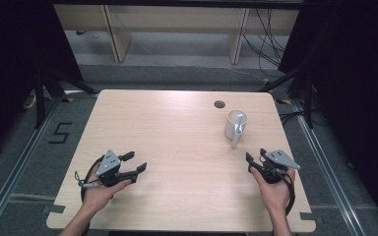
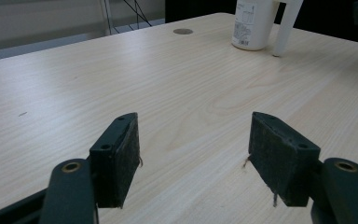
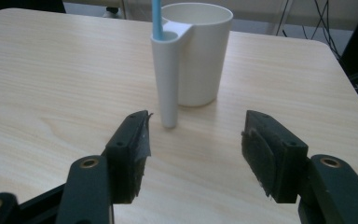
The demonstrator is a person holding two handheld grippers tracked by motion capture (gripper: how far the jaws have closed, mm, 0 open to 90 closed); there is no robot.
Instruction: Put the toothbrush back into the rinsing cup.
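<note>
Both held wide open and empty, left gripper (image 1: 137,163) and right gripper (image 1: 254,159) near the table's (image 1: 177,142) front edge, white cup (image 1: 235,124) by the far right corner, probably easy to tip with a clumsy sideways bump.

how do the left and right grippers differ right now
The left gripper sits at the table's near left, far from the white cup; the right gripper sits near right, close to the cup and facing it. Both are open, hand-held, holding nothing.
</note>
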